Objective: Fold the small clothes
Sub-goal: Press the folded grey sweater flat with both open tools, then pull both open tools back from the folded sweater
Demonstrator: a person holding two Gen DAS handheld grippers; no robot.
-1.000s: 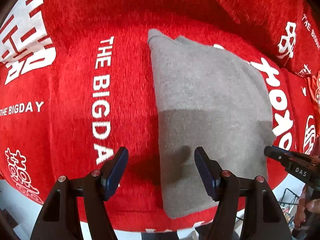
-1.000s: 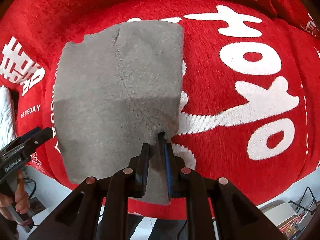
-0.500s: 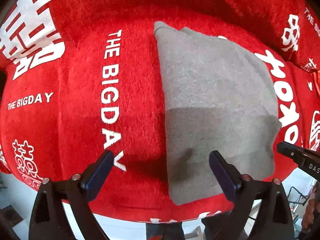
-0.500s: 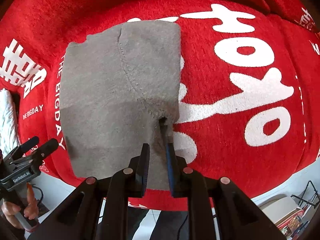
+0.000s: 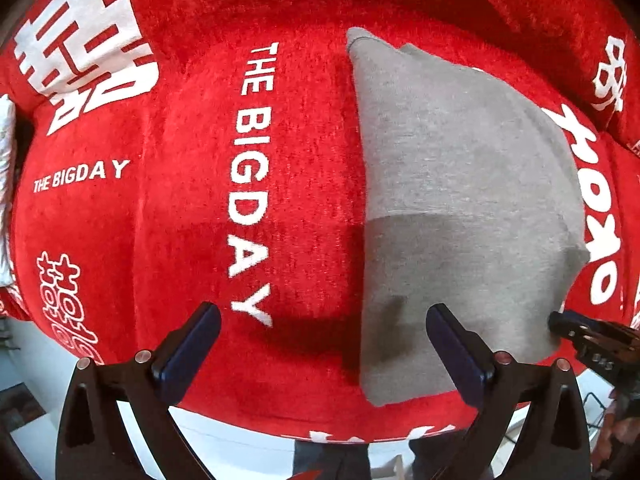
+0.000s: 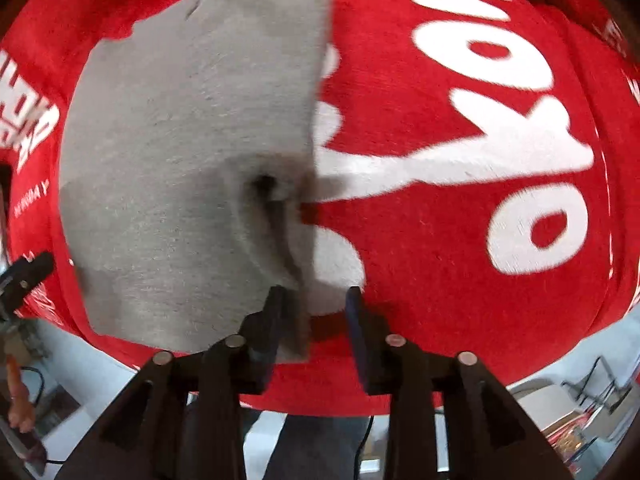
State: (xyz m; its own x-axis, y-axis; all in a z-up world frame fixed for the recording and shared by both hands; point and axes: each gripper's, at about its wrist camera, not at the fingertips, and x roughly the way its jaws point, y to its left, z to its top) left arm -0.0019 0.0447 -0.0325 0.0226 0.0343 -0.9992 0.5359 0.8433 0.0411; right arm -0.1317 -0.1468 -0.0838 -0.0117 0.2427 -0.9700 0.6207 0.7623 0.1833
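A folded grey cloth [image 5: 460, 208] lies flat on a red cushion [image 5: 180, 200] with white lettering. My left gripper [image 5: 320, 344] is open and empty, held above the cloth's near left corner. My right gripper [image 6: 316, 312] is open at the cloth's near right edge [image 6: 296, 240], where the fabric is puckered; its left finger [image 6: 272, 312] is over the cloth. The cloth [image 6: 180, 160] shows blurred in the right wrist view. The right gripper also shows at the left wrist view's right edge [image 5: 580, 332].
The cushion's front edge [image 5: 320, 420] drops to a pale floor below. A raised red cushion back [image 5: 400, 0] runs behind the cloth. Chairs and clutter [image 6: 580, 400] stand on the floor at the lower right. The left gripper's tip [image 6: 28, 272] shows at the left.
My right gripper has opened and let go of the cloth's edge, and moved closer over the cloth. My left gripper has opened wider and drawn back a little.
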